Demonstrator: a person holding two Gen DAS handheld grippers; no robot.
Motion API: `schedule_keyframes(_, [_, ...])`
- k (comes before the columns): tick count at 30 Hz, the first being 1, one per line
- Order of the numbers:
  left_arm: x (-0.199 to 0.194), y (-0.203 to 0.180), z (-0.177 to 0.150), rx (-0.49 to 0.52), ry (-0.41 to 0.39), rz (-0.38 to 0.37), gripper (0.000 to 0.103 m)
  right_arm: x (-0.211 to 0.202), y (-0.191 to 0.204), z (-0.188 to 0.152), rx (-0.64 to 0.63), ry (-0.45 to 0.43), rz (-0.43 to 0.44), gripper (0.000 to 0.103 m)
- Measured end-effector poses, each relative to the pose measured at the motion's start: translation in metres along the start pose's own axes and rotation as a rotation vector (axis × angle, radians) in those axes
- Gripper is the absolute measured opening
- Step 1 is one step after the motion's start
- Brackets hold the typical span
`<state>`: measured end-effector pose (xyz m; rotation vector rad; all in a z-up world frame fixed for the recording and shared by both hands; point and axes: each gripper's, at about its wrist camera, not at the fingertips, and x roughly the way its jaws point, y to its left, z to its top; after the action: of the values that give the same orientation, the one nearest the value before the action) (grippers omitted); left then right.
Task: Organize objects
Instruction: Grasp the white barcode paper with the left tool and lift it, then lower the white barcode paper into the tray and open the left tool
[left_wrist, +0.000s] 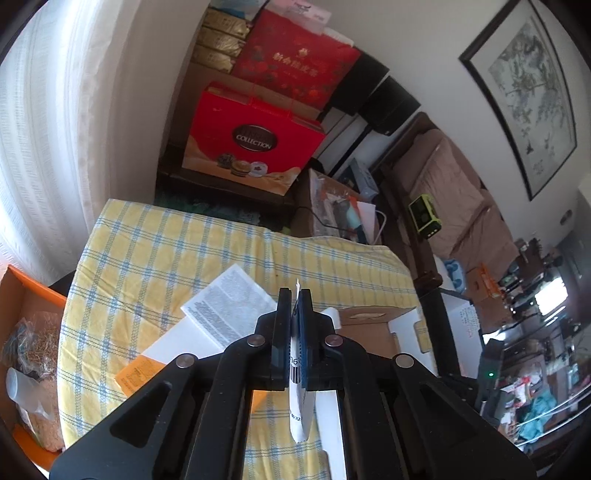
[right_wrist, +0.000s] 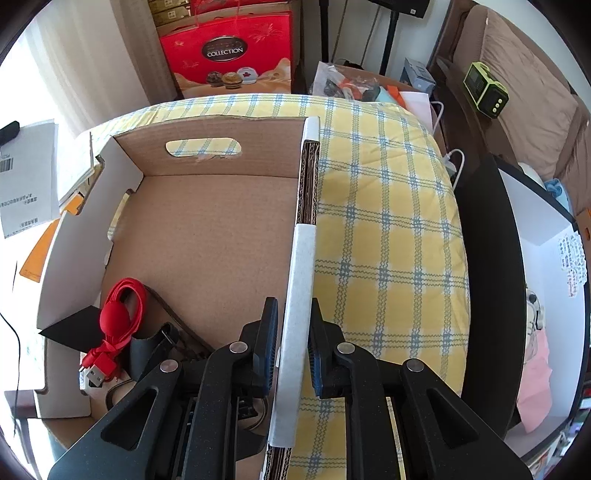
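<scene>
My left gripper is shut on a white paper slip with a barcode, held edge-on above the yellow checked tablecloth. In the right wrist view the same held paper shows at the left, above the table. My right gripper is shut on the right wall of a shallow cardboard box. The box holds a coiled red USB cable and a dark strap in its near left corner. The box also shows in the left wrist view.
A printed leaflet, white sheet and orange envelope lie on the cloth left of the box. An orange box of bagged items stands at the far left. Red gift boxes and a cluttered side table stand behind.
</scene>
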<state>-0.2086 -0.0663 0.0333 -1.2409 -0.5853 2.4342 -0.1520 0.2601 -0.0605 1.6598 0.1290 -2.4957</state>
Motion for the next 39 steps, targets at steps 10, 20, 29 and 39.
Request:
schedule_keyframes(10, [0.035,-0.053,-0.009,0.009,0.056,-0.102,0.003,-0.002,0.0,-0.006,0.007,-0.009,0.028,0.014])
schedule_keyframes(20, [0.074,-0.083,-0.016,-0.019,0.118,-0.161,0.003,-0.001,0.0,-0.006,0.01,-0.012,0.042,0.015])
schedule_keyframes(29, [0.07,-0.117,-0.024,0.031,0.126,-0.216,0.002,-0.002,0.0,-0.006,0.013,-0.015,0.049,0.015])
schedule_keyframes(39, [0.103,-0.114,-0.028,0.047,0.185,-0.15,0.002,-0.004,0.001,-0.007,0.013,-0.016,0.05,0.015])
